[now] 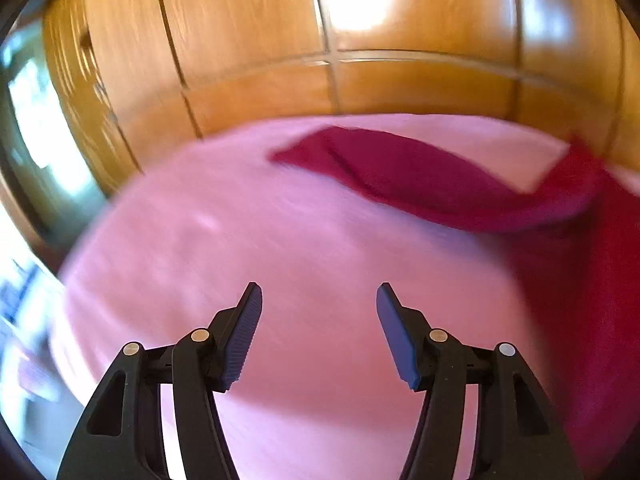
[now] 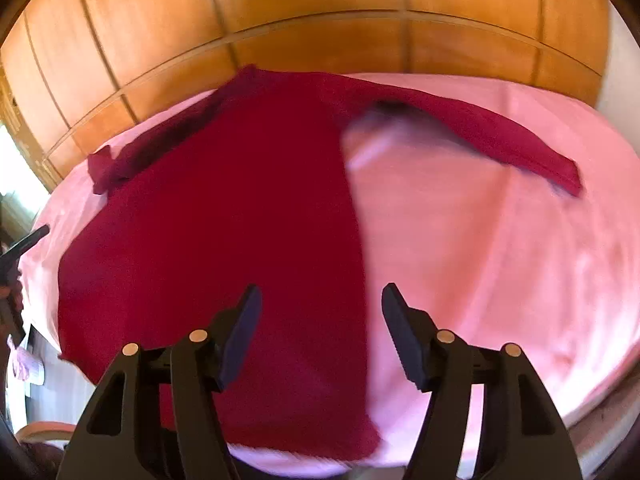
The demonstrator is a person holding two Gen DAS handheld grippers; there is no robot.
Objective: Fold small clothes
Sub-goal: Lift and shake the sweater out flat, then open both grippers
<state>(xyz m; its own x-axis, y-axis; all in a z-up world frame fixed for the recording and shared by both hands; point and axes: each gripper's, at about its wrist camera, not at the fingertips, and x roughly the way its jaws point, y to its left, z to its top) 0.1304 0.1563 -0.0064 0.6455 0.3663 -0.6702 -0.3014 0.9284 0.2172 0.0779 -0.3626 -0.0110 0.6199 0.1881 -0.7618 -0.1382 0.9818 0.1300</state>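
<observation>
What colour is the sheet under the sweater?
Plain pink sheet, no pattern visible; the sweater on it is dark red. The right wrist view shows it best.

Both views are smeared by motion blur. In the left wrist view the red sweater (image 1: 440,184) runs off the frame at three o'clock, so only one sleeve and a strip of its body show. In the right wrist view its weave cannot be read, and the hem near six o'clock hides behind the right gripper (image 2: 322,296). A dark object (image 2: 24,244) at nine o'clock is cut by the edge and cannot be identified. The wooden wardrobe (image 2: 320,8) panels lose detail.
</observation>
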